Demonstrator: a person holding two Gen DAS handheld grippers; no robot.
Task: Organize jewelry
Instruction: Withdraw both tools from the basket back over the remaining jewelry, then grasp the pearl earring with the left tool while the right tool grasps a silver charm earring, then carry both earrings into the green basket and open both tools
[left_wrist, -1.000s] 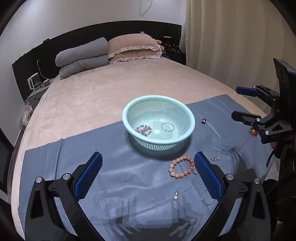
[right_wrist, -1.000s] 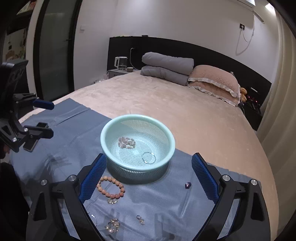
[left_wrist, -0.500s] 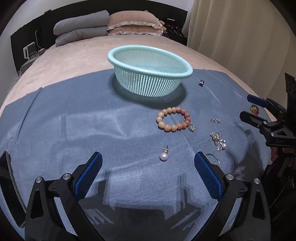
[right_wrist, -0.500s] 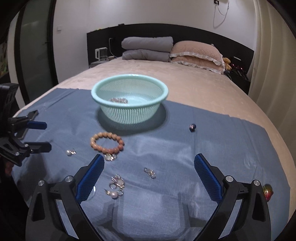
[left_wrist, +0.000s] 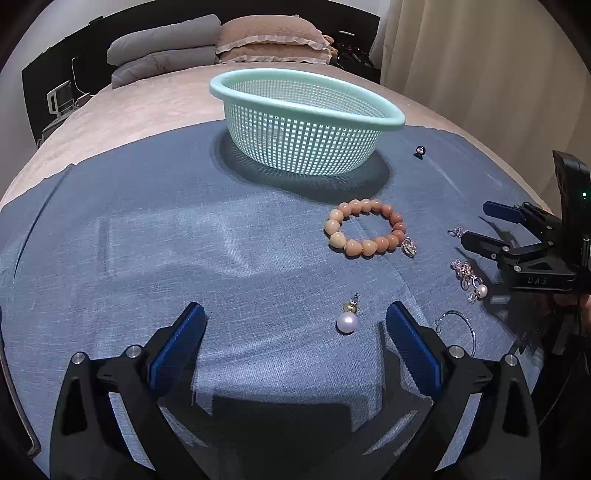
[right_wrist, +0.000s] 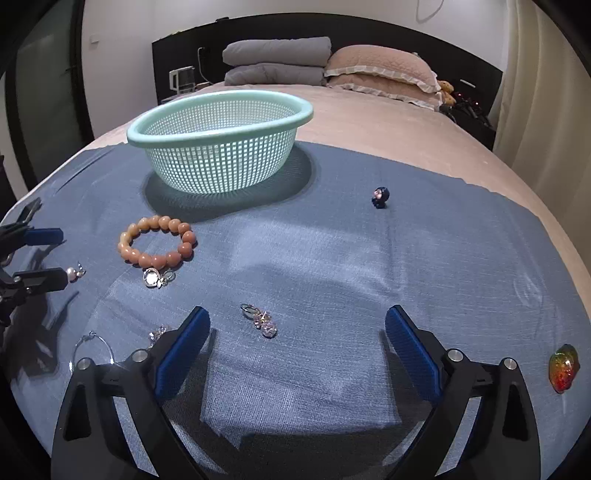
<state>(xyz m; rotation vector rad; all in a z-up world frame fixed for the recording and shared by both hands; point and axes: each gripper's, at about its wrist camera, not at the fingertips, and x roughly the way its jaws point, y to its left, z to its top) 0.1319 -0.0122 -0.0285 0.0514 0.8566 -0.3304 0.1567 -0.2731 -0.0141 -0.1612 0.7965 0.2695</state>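
A blue woven cloth (left_wrist: 184, 236) is being spread over the near part of a beige bed (right_wrist: 388, 122), and the jewelry is lying on it. A mint-green plastic mesh basket (left_wrist: 306, 140) is standing near the far edge of the cloth, upright; what is inside cannot be seen from these low views.

The left gripper (left_wrist: 295, 332) is being held low over the near edge of the cloth with its blue-padded jaws spread wide, and nothing is being pinched. A white pearl drop earring with a gold cap (left_wrist: 348, 320) is lying between the jaws, nearer to the right finger, untouched. A thin silver hoop earring (left_wrist: 458, 325) is lying just outside that finger.

The right gripper (right_wrist: 297, 332) is also being held low over the near edge – its jaws have just been closing, yet they are standing clearly apart. A small crystal-and-silver earring (right_wrist: 261, 320) is lying between them, nearer to the left finger, and no pad is pressing on it.

A bracelet of round peach-orange beads with a silver charm (right_wrist: 157, 242) is lying between the basket and the grippers. A small dark blue bead-like piece (right_wrist: 380, 196) is lying apart – toward the right edge of the cloth. A red-and-green glossy stone (right_wrist: 563, 367) is resting at the near right corner.
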